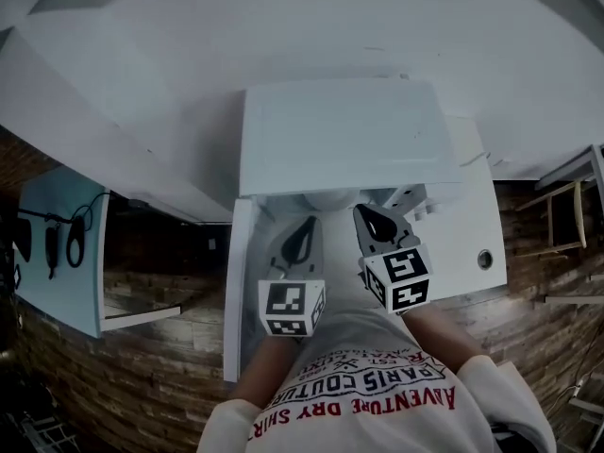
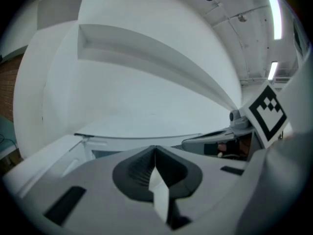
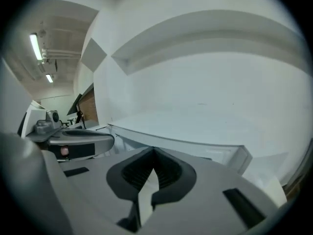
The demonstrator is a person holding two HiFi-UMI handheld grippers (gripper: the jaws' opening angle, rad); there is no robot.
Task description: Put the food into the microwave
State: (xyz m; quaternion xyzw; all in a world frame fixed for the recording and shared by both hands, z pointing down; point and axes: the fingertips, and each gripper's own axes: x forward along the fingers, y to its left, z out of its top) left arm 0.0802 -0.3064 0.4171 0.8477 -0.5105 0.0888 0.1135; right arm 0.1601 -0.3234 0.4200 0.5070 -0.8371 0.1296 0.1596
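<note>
One white microwave (image 1: 340,135), door open, two grippers, left gripper (image 1: 304,232) and right gripper (image 1: 375,220) side by side just before its opening, jaws of both pressed together, nothing between them.

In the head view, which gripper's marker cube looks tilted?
The cube on the right gripper, turned cornerwise; the cube on the left gripper sits square.
</note>
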